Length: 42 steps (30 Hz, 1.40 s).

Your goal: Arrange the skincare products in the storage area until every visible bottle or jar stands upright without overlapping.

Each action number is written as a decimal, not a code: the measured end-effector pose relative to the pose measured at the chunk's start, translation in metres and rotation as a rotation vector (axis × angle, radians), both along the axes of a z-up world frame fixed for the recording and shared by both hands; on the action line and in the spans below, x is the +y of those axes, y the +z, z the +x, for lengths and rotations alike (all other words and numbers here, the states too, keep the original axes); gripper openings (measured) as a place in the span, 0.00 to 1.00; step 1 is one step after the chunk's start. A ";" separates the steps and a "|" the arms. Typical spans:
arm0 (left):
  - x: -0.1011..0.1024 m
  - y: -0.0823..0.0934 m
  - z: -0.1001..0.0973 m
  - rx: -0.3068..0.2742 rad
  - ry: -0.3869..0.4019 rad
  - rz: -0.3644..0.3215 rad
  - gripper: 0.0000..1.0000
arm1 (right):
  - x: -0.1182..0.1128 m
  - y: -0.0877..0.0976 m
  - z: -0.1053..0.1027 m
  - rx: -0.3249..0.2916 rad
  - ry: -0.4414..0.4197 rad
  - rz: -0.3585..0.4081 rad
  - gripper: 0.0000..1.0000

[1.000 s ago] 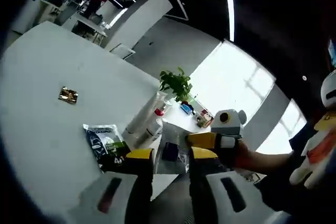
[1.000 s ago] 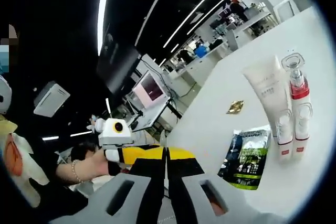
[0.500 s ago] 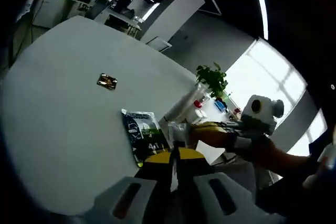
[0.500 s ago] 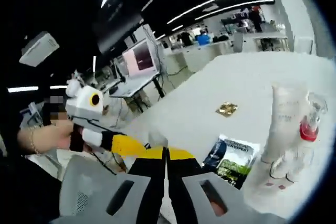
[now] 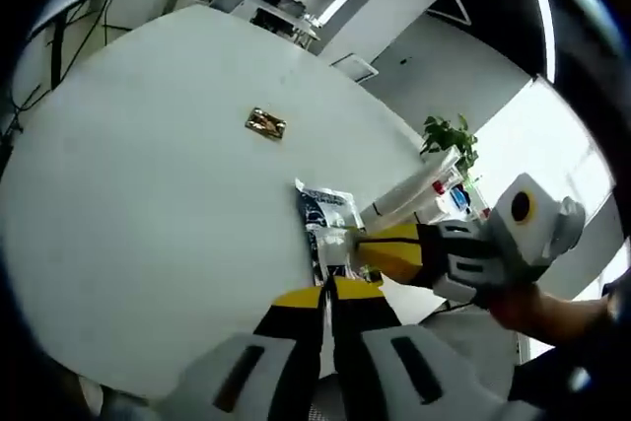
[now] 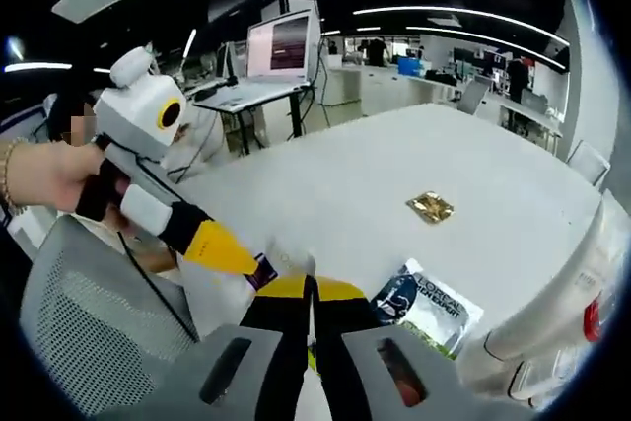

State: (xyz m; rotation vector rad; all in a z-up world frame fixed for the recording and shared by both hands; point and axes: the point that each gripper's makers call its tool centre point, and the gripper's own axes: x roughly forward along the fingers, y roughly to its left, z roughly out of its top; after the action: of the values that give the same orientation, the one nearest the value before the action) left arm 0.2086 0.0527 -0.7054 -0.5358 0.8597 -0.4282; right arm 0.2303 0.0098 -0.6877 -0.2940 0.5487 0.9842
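Left gripper view has the left gripper (image 5: pixel 327 295) with its yellow tips pressed together on nothing, at the near edge of the white counter (image 5: pixel 148 194). The sachet (image 5: pixel 325 219) lies flat just ahead, its long axis running away toward the lying tube (image 5: pixel 409 194). The right gripper (image 5: pixel 380 248) sits beside the sachet, seemingly nearer; in the right gripper view its own tips (image 6: pixel 309 288) are likewise closed and empty. No container holding anything is visible.
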 end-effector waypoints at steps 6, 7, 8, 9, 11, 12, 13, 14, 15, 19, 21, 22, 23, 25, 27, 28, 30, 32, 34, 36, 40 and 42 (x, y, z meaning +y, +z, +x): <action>0.001 -0.018 0.003 0.060 0.036 0.008 0.02 | 0.003 -0.021 0.009 -0.003 0.010 -0.056 0.01; 0.000 -0.019 0.003 0.059 0.036 0.015 0.02 | 0.003 -0.024 0.010 -0.003 0.011 -0.059 0.01; -0.001 -0.021 0.003 0.063 0.033 0.020 0.02 | 0.003 -0.023 0.009 0.000 0.012 -0.067 0.01; -0.001 -0.025 0.003 0.074 0.031 0.026 0.02 | 0.003 -0.026 0.009 0.000 0.014 -0.073 0.01; 0.000 -0.030 0.005 0.082 0.028 0.039 0.02 | 0.004 -0.035 0.012 0.001 0.022 -0.088 0.01; 0.001 -0.031 0.005 0.087 0.025 0.042 0.02 | 0.004 -0.036 0.011 -0.002 0.026 -0.095 0.01; 0.001 -0.034 0.006 0.092 0.017 0.051 0.02 | 0.004 -0.038 0.012 0.000 0.030 -0.102 0.01; 0.001 -0.036 0.007 0.094 0.013 0.057 0.02 | 0.005 -0.041 0.013 0.003 0.032 -0.106 0.01; 0.002 -0.037 0.008 0.097 0.008 0.066 0.02 | 0.006 -0.044 0.014 0.005 0.033 -0.110 0.01; 0.004 -0.046 0.014 0.112 -0.004 0.078 0.02 | 0.007 -0.054 0.019 0.014 0.038 -0.127 0.01; 0.002 -0.050 0.015 0.122 -0.015 0.091 0.02 | 0.006 -0.057 0.021 0.019 0.038 -0.136 0.01; 0.002 -0.052 0.015 0.126 -0.019 0.095 0.02 | 0.007 -0.060 0.022 0.021 0.040 -0.142 0.01; 0.002 -0.054 0.016 0.129 -0.025 0.103 0.02 | 0.007 -0.063 0.023 0.017 0.045 -0.150 0.01; 0.002 -0.056 0.017 0.134 -0.029 0.109 0.02 | 0.007 -0.065 0.022 0.018 0.050 -0.161 0.01; 0.002 -0.058 0.018 0.126 -0.049 0.124 0.02 | 0.007 -0.068 0.024 0.023 0.051 -0.167 0.01; 0.003 -0.059 0.018 0.132 -0.052 0.128 0.02 | 0.007 -0.068 0.024 0.028 0.051 -0.169 0.01; 0.003 -0.060 0.018 0.131 -0.060 0.134 0.03 | 0.007 -0.069 0.023 0.023 0.059 -0.180 0.01; 0.003 -0.063 0.018 0.130 -0.075 0.146 0.03 | 0.008 -0.072 0.023 0.009 0.078 -0.201 0.01; 0.003 -0.064 0.018 0.117 -0.096 0.175 0.03 | 0.009 -0.074 0.024 0.009 0.078 -0.207 0.01; 0.003 -0.064 0.018 0.110 -0.106 0.189 0.03 | 0.009 -0.076 0.024 0.010 0.075 -0.211 0.01; 0.009 -0.065 0.021 0.091 -0.122 0.218 0.04 | 0.008 -0.077 0.024 0.006 0.072 -0.214 0.01; 0.010 -0.065 0.021 0.083 -0.123 0.227 0.04 | 0.008 -0.077 0.025 0.008 0.069 -0.210 0.01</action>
State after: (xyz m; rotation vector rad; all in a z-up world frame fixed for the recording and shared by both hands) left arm 0.2298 0.0623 -0.7700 -0.2933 1.0101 -0.4161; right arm 0.2548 0.0181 -0.7648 -0.4989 0.6540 0.9957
